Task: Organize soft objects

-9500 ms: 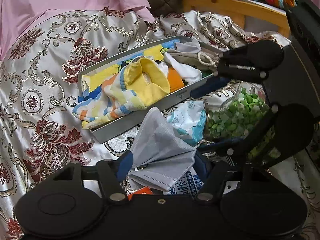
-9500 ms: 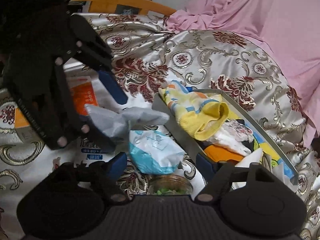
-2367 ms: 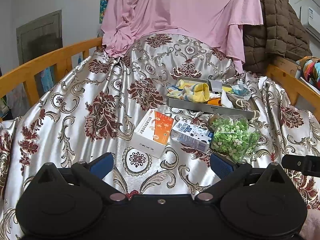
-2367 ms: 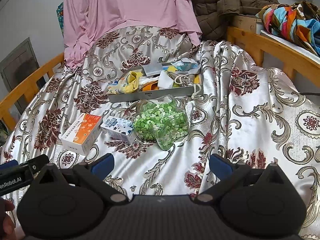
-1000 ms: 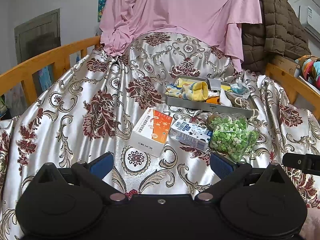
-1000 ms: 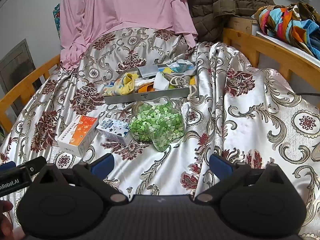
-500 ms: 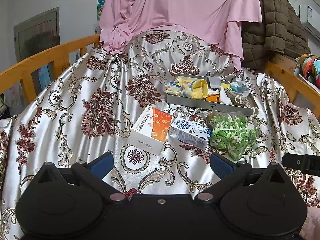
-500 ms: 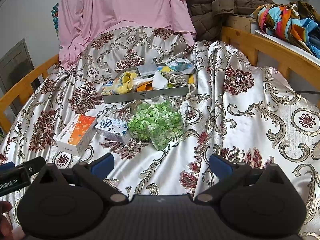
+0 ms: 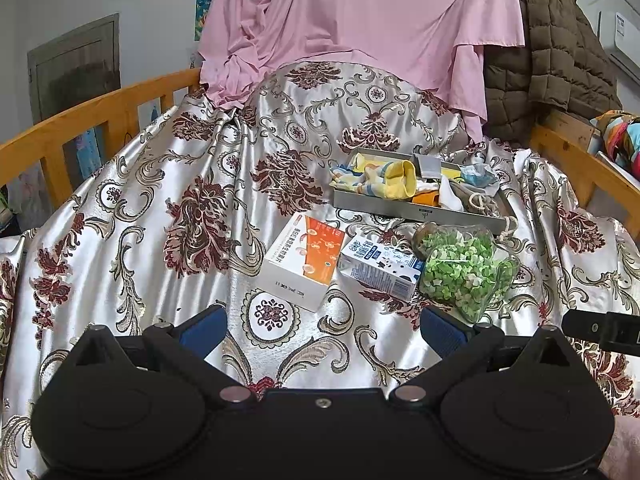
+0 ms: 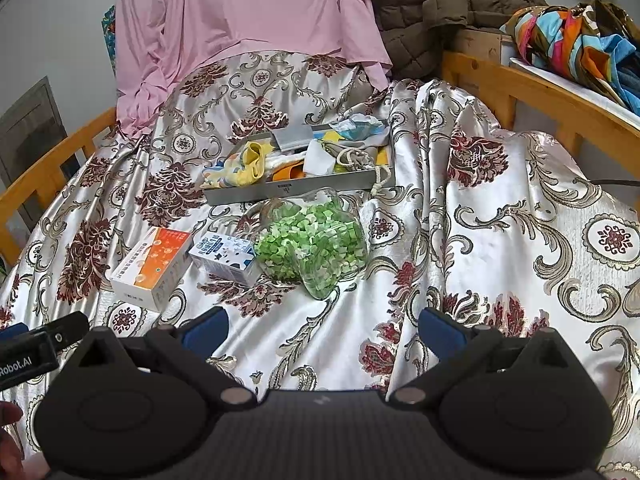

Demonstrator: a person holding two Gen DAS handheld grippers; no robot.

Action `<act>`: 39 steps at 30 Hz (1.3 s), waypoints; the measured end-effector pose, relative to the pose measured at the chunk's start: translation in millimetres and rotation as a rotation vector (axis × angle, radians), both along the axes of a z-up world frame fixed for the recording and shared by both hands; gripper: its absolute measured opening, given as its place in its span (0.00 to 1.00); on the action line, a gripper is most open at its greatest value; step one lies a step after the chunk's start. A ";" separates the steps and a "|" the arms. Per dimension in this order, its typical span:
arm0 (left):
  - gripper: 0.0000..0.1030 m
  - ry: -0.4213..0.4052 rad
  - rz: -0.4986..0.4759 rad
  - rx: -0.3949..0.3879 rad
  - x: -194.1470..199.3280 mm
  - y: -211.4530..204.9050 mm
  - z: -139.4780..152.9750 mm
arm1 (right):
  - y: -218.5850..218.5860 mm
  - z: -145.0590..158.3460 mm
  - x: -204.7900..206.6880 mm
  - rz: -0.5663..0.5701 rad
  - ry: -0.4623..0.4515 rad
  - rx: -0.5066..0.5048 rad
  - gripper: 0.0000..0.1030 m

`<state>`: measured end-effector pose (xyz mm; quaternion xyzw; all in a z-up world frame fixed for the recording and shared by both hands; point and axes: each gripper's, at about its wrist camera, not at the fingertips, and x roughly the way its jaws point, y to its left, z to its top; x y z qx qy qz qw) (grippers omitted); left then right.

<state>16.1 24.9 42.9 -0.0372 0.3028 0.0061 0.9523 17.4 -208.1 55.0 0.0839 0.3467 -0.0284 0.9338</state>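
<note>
My grippers are matt black plastic with blue pads (image 9: 204, 326). The bedspread (image 9: 160, 208) is glossy satin cloth, silver with woven maroon flowers. The tray (image 9: 400, 208) is dull grey metal, holding soft knitted socks (image 9: 384, 180), a paper-like mask (image 9: 428, 166) and a rough rope cord (image 9: 480, 202). Two boxes (image 9: 304, 264) are smooth printed card. The jar (image 10: 316, 240) is clear and shiny. The bed rails (image 9: 100, 112) are smooth varnished wood. A pink sheet (image 9: 360, 12) looks matt.
</note>
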 end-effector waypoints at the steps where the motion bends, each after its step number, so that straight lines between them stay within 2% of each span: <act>1: 0.99 0.000 0.000 0.000 0.1 0.0 0.0 | -0.1 0.0 -0.1 -0.001 -0.001 0.000 1.00; 39: 0.99 0.002 0.000 -0.007 1.3 2.6 -0.8 | 2.1 -0.6 -0.5 -0.003 0.001 0.001 1.00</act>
